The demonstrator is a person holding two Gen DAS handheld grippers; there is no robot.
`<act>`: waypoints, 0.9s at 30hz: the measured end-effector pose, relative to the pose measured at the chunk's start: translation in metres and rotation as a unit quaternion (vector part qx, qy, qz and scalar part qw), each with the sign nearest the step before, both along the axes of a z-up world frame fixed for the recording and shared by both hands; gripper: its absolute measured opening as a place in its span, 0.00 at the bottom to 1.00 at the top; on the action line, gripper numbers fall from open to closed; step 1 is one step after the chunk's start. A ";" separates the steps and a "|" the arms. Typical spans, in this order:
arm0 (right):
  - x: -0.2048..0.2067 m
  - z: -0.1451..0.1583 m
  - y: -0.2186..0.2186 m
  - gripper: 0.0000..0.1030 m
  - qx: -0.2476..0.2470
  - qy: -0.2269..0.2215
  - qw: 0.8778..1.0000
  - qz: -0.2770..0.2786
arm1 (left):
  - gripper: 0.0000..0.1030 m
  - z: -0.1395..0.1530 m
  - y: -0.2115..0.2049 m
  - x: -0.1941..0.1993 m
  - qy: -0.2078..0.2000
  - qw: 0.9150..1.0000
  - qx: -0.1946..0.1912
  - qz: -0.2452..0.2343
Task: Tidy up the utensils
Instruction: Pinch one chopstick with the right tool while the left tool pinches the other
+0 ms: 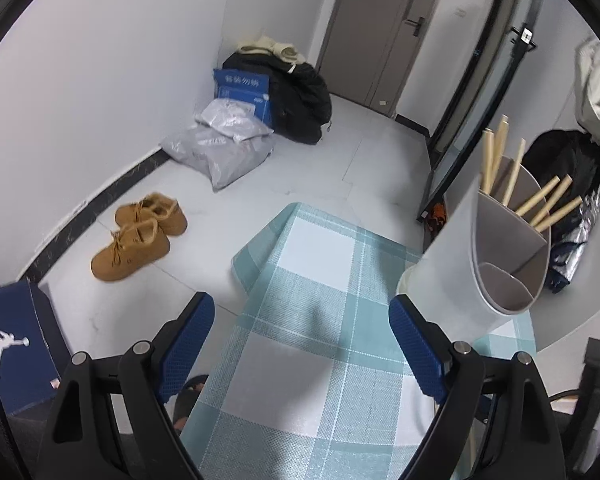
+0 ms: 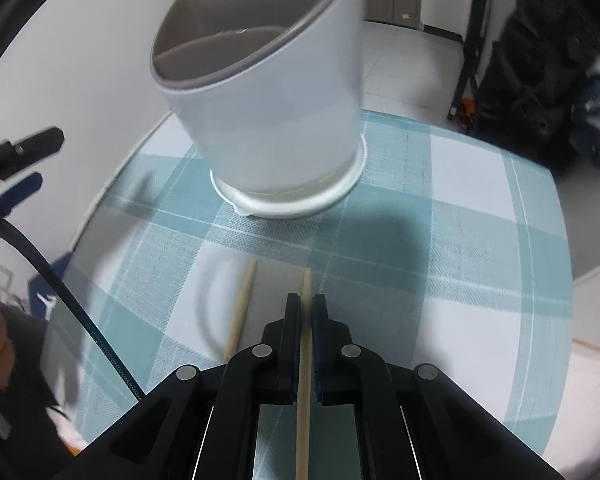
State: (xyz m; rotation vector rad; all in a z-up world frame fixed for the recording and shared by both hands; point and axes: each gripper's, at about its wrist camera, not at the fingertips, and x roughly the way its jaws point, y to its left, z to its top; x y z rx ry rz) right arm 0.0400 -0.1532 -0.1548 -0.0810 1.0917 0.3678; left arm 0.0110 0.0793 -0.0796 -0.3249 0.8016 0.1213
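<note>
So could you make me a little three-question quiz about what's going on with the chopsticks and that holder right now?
1. True or false: the right gripper is shut on a chopstick.
2. Multiple choice: the second chopstick on the checked tablecloth is
A) inside the holder
B) lying loose to the left of the held one
C) gripped by the left gripper
3. Fill in: the left gripper is ____ and holds nothing.

Key:
1. True; its two fingers close on the stick.
2. B.
3. Open. It hovers over the cloth beside the white utensil holder, which already holds several wooden sticks in its far compartments.
</note>
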 end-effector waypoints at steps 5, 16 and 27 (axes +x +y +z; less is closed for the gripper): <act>-0.012 0.009 -0.016 0.04 0.041 -0.003 0.999 -0.021 | 0.84 0.000 -0.010 -0.001 0.008 1.000 0.004 -0.019; -0.015 0.033 -0.072 0.04 0.168 -0.033 0.980 -0.100 | 0.84 0.000 -0.042 0.001 0.016 0.998 0.022 -0.058; -0.021 0.038 -0.107 0.04 0.217 -0.060 0.963 -0.149 | 0.84 -0.017 -0.077 -0.001 0.065 0.992 0.038 -0.098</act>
